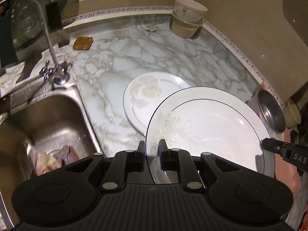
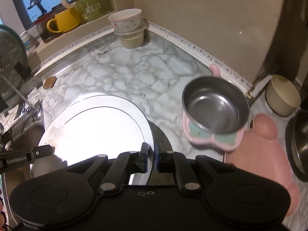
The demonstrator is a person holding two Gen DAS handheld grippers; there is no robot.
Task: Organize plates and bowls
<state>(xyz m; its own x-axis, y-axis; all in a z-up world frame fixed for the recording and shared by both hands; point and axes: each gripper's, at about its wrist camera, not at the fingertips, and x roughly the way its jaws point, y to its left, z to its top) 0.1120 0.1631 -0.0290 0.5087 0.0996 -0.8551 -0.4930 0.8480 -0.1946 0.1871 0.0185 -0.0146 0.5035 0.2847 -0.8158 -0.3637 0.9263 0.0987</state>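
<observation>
A white plate with a dark rim line (image 1: 209, 127) is held above the marble counter (image 1: 119, 61). My left gripper (image 1: 152, 152) is shut on its near-left rim. My right gripper (image 2: 152, 154) is shut on the same plate's (image 2: 96, 129) right rim. A second white plate with a faint flower print (image 1: 146, 96) lies flat on the counter, partly under the held one. A white flowered bowl (image 1: 189, 9) sits stacked on a beige bowl (image 1: 184, 28) in the far corner.
A steel sink (image 1: 38, 123) with a cloth in it and a tap (image 1: 44, 30) are at the left. A steel-lined pink bowl (image 2: 215, 111), a pink tray (image 2: 263, 154), a cream bowl (image 2: 283, 94) and a steel pot (image 2: 298, 144) are at the right. A brown sponge (image 1: 82, 42) lies far left.
</observation>
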